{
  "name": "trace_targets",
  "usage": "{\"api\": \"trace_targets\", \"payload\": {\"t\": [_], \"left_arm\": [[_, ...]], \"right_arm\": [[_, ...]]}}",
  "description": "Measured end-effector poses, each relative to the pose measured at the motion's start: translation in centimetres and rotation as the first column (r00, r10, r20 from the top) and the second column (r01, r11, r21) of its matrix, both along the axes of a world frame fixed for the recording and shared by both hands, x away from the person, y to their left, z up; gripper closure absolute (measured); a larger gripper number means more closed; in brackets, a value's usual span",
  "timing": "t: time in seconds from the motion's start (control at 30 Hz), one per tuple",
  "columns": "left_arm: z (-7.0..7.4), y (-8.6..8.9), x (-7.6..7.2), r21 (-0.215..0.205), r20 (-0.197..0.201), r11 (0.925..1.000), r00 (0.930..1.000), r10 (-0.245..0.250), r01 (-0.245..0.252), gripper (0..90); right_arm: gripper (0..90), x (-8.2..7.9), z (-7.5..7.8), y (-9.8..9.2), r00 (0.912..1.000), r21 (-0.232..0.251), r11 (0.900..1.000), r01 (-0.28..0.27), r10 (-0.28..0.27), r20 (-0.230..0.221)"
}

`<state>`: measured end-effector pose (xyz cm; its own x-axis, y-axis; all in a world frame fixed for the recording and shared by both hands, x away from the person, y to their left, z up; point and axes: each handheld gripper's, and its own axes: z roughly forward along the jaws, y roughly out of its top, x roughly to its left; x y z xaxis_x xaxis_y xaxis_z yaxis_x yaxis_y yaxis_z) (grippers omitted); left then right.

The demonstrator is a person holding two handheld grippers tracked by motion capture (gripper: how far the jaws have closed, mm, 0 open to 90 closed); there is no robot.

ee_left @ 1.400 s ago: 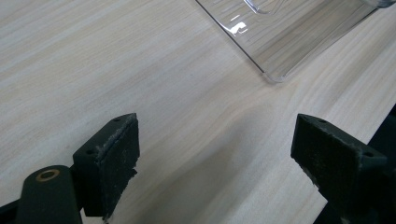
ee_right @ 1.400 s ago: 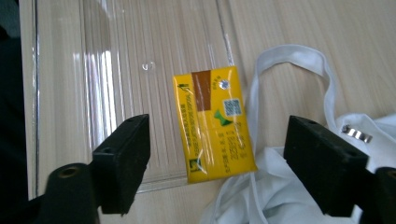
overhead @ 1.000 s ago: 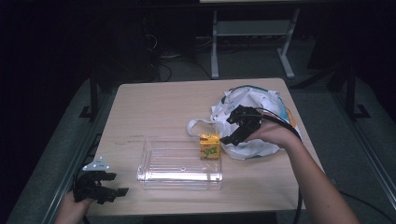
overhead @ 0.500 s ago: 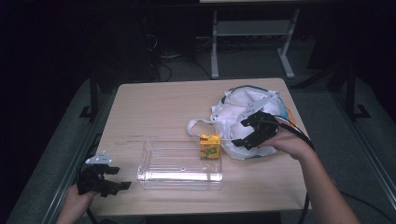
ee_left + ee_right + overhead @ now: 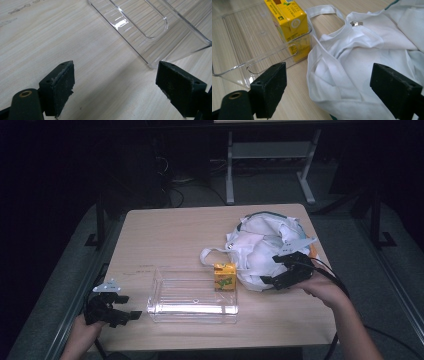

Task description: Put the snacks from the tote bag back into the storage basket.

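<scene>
Hovering open: right tool (image 5: 286, 271) over soft, limp bag (image 5: 372, 62); pinch a fold. Left tool (image 5: 112, 307) open, empty, near bin (image 5: 192, 295).

1. The far-left stretch of the table (image 5: 165, 232) is lying bare, giving open passage.
2. The clear bin (image 5: 192, 295) is sitting across the near middle, blocking a straight path between the two sides.
3. The yellow carton (image 5: 225, 276) is standing upright in the bin's far right corner.
4. The white bag (image 5: 262, 247) is sprawling over the right side, just beside the bin.
5. The left gripper (image 5: 125, 306) is hovering with jaws apart, near the bin's left end.
</scene>
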<state>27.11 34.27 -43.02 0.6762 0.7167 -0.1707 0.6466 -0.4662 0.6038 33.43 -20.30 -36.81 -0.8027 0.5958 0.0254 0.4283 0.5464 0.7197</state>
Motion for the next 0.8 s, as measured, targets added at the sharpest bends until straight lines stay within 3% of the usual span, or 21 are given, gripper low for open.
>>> {"api": "trace_targets", "payload": {"t": [0.17, 0.47, 0.8], "left_arm": [[0.1, 0.1, -0.1, -0.026, 0.003, 0.9996, 0.9999, 0.012, -0.012, 15.3], [0.1, 0.2, 0.0, -0.026, 0.002, 0.9995, 0.9998, 0.018, -0.018, 15.3], [-0.1, 0.3, 0.0, -0.027, 0.011, 0.9992, 0.9995, 0.029, -0.029, 15.3]], "right_arm": [[13.3, -1.0, -0.8, -1.1, 0.9990, 0.026, 0.999, 0.039, -0.039, 0.022], [13.0, -3.5, -2.5, -3.5, 0.9951, 0.050, 0.994, 0.096, -0.097, 0.021], [13.0, -6.0, -4.5, -6.5, 0.9796, 0.083, 0.976, 0.199, -0.201, 0.010]]}}
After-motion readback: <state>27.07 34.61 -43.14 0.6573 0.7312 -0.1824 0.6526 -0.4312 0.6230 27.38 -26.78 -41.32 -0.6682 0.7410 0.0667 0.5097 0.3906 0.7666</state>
